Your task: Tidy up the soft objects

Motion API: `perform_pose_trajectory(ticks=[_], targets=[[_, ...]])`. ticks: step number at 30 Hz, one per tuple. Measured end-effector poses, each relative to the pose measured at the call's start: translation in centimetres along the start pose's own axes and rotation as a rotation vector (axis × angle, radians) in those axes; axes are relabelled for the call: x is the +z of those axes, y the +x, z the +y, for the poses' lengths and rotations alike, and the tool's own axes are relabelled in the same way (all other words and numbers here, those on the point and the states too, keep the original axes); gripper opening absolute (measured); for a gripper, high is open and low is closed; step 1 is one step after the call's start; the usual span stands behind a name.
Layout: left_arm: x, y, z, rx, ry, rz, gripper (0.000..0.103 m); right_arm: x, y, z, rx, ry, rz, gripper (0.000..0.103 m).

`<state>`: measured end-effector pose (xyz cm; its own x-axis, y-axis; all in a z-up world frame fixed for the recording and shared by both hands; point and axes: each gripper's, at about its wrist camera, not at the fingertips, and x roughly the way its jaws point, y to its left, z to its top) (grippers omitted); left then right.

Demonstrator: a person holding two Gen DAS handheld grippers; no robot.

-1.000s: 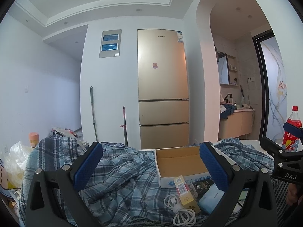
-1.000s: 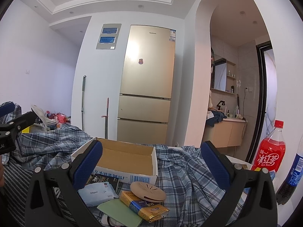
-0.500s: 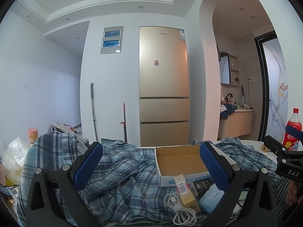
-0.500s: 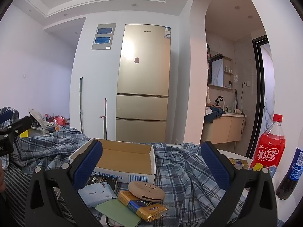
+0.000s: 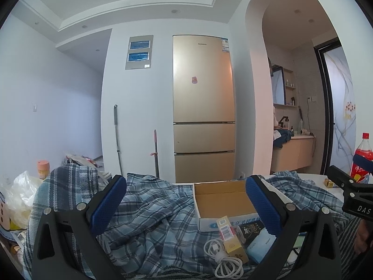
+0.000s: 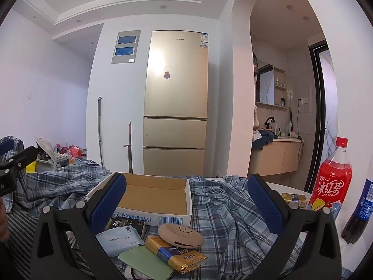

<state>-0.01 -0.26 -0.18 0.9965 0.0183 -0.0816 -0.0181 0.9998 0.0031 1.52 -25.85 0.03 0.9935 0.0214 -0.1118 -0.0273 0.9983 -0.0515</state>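
Note:
A blue plaid shirt lies crumpled across the table, also seen in the right wrist view. An open cardboard box sits on it. In front of the box lie a pale blue tissue pack, a beige round disc, a yellow and blue packet, a green card, a white cable and a yellow carton. My left gripper hovers open over the shirt, holding nothing. My right gripper is open above the small items, also holding nothing.
A red iced tea bottle and a dark blue-labelled bottle stand at the table's right edge. A gold fridge stands behind, with two mop handles beside it. Plastic bags and clutter lie at the left.
Both views drift only slightly. Both grippers stay open and no object has moved.

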Motion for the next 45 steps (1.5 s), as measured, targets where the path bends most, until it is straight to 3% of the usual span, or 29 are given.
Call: perform_pose_trajectory(ticks=[8, 10, 17, 30, 32, 36, 39, 45], targets=[[-0.2, 0.5, 0.3, -0.011, -0.023, 0.029, 0.103, 0.2, -0.2, -0.1, 0.014, 0.009, -0.015, 0.103], [-0.4, 0.7, 0.2, -0.044, -0.031, 0.046, 0.103, 0.3, -0.1, 0.0, 0.021, 0.008, -0.015, 0.103], [-0.5, 0.7, -0.5, -0.059, 0.005, 0.044, 0.103, -0.1, 0.3, 0.8, -0.008, -0.019, 0.010, 0.103], [0.6, 1.8, 0.6, -0.074, -0.049, 0.155, 0.103, 0.1, -0.4, -0.5, -0.024, 0.033, -0.019, 0.103], [1.3, 1.3, 0.7, -0.071, -0.051, 0.161, 0.103, 0.6, -0.2, -0.7, -0.013, 0.046, 0.002, 0.103], [3.0, 0.7, 0.7, -0.059, -0.045, 0.195, 0.103, 1.8, 0.5, -1.5, 0.073, 0.096, 0.116, 0.103], [3.8, 0.3, 0.5, -0.062, -0.030, 0.214, 0.102, 2.7, 1.0, -2.1, 0.090, 0.120, 0.204, 0.103], [3.8, 0.9, -0.2, -0.081, -0.013, 0.270, 0.092, 3.3, 1.4, -2.7, 0.107, 0.185, 0.289, 0.103]])
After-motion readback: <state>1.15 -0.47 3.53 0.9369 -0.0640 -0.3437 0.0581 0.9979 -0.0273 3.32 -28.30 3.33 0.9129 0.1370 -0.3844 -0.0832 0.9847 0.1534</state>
